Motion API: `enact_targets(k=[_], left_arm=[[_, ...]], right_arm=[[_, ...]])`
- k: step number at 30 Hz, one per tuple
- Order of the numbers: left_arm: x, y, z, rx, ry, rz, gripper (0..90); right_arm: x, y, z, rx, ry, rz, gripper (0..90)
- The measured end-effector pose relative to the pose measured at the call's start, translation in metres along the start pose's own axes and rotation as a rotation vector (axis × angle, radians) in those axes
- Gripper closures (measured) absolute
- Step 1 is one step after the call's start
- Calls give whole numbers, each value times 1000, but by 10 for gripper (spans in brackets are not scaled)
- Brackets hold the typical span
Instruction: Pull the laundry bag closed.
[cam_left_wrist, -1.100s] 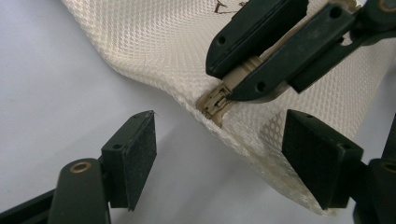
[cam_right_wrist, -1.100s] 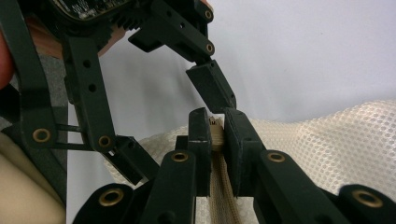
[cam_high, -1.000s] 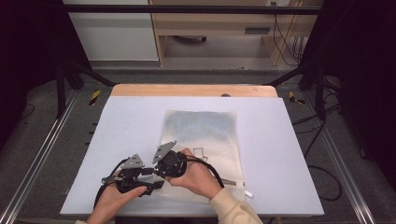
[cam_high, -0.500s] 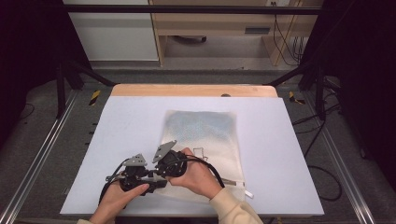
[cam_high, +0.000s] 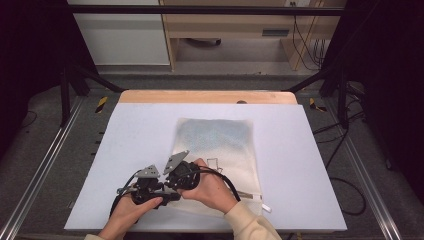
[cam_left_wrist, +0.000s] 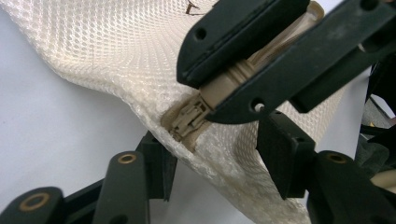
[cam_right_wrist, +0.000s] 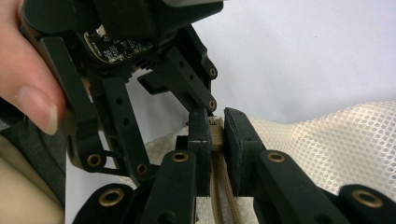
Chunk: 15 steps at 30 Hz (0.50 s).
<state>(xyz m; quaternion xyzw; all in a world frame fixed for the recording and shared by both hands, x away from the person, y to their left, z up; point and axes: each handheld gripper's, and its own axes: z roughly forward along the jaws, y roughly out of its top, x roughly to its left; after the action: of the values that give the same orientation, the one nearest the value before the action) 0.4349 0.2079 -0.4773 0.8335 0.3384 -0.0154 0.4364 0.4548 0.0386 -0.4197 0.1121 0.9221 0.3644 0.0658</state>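
A cream mesh bag (cam_high: 215, 150) lies flat on the white table (cam_high: 135, 130). Both grippers meet at its near left corner. My right gripper (cam_right_wrist: 217, 128) is shut on the tan zipper band (cam_right_wrist: 219, 186), just behind the zipper slider (cam_left_wrist: 189, 121). In the left gripper view the right gripper (cam_left_wrist: 233, 77) reaches in from the top right. My left gripper (cam_left_wrist: 217, 156) straddles the raised corner and the slider; its jaws have just been closing and stand apart on either side. From above, the left gripper (cam_high: 167, 195) sits beside the right gripper (cam_high: 177, 182).
A small white tag (cam_high: 266, 208) lies by the bag's near right corner. The table's wooden far edge (cam_high: 207, 96) and metal frame rails (cam_high: 45, 165) border the work area. Cables hang beyond the right side of the table.
The left hand has edged slightly to the right, closer to the right gripper. The right hand and the bag have stayed put.
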Motion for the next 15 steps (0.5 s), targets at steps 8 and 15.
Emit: enact_targets(k=[8, 15], left_arm=[[2, 0, 1, -3, -6, -9, 544], [4, 0, -1, -17, -20, -24, 575]], right_arm=[[0, 0, 0, -1, 0, 6, 818], [1, 0, -1, -1, -2, 18, 818]])
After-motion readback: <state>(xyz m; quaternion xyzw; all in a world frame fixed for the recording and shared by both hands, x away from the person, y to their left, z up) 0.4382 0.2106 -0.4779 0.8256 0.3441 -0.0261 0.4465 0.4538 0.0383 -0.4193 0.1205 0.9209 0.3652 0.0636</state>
